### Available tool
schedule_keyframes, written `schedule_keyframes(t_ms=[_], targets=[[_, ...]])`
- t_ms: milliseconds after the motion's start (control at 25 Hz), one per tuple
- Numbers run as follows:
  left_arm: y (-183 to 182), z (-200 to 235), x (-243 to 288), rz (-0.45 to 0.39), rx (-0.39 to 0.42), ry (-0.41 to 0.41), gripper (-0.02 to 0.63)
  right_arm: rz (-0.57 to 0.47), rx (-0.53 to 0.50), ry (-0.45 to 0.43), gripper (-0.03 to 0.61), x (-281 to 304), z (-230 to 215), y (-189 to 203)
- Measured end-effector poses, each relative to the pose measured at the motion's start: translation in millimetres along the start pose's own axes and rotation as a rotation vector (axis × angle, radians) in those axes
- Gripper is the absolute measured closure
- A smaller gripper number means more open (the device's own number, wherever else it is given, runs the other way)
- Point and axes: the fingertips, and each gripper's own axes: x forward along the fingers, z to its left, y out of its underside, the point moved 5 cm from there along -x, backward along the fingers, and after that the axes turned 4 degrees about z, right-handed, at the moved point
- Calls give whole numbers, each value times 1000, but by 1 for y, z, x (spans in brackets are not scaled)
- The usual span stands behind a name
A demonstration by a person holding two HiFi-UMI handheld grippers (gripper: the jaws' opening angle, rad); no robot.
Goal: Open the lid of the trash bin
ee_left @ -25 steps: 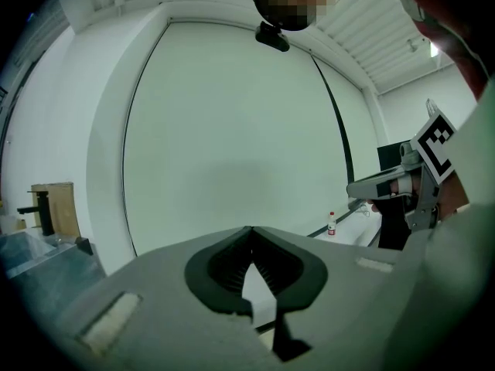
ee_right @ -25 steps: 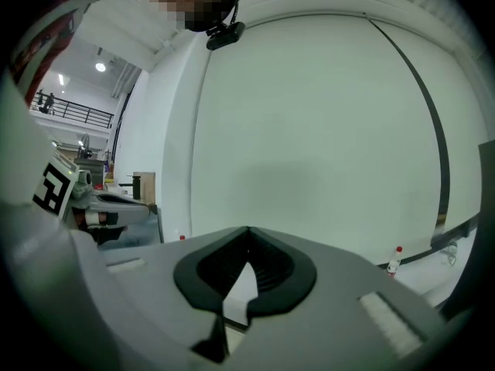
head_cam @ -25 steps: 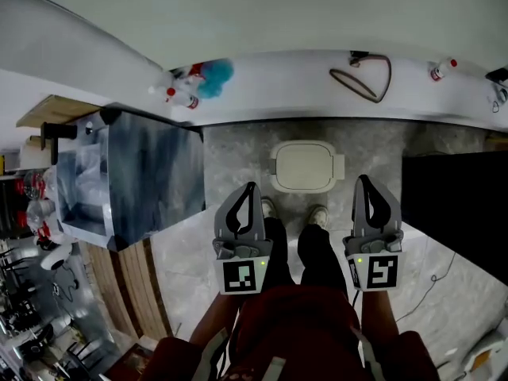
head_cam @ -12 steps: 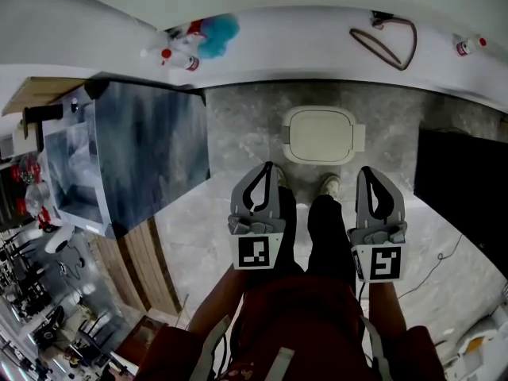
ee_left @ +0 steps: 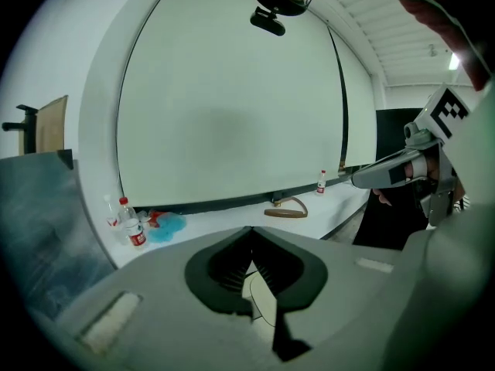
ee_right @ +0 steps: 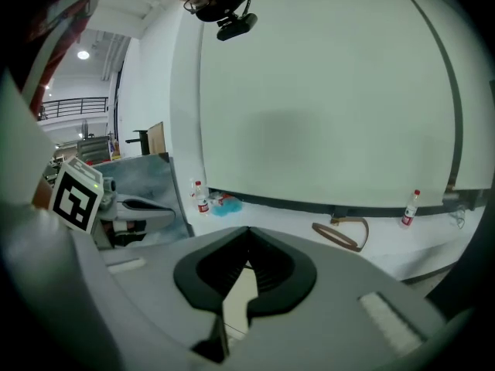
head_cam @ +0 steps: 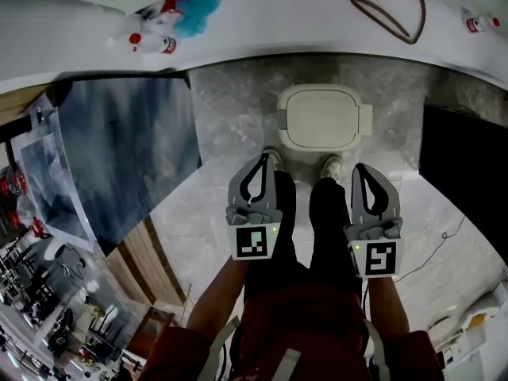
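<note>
The trash bin [head_cam: 324, 117] stands on the grey stone floor just ahead of the person's shoes, its cream lid down and flat. My left gripper [head_cam: 261, 158] hangs above the left leg, jaws shut and empty, its tip short of the bin's near left corner. My right gripper [head_cam: 359, 167] is held level with it over the right leg, also shut with nothing in it. In the left gripper view the left gripper [ee_left: 249, 229] has its jaws meeting at a point; in the right gripper view the right gripper [ee_right: 248, 230] looks the same. Neither touches the bin.
A grey cabinet [head_cam: 127, 149] stands close at the left. A black block [head_cam: 468, 173] is at the right, with a cable [head_cam: 432, 252] on the floor. Along the white ledge lie bottles and a blue cloth [head_cam: 171, 18] and a brown strap loop [head_cam: 393, 10].
The bin has come lower and larger in the head view as the person stepped toward it. Both grippers stay shut and have drawn a little closer together.
</note>
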Motion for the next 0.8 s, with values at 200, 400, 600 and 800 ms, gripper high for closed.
schedule_keyframes(t_ms=[200,400,600,800], targets=[[41,7,28,37,1,7,609,44,24,-9,578,18,10,38],[78,11,56,57,34,40,609,84,40,-13,578,34,17,75],[117,11,84,94,69,75,609,115,67,-7,578,50,19,104],[149,13,108,112,83,91,609,132,91,-10,578,59,27,129]])
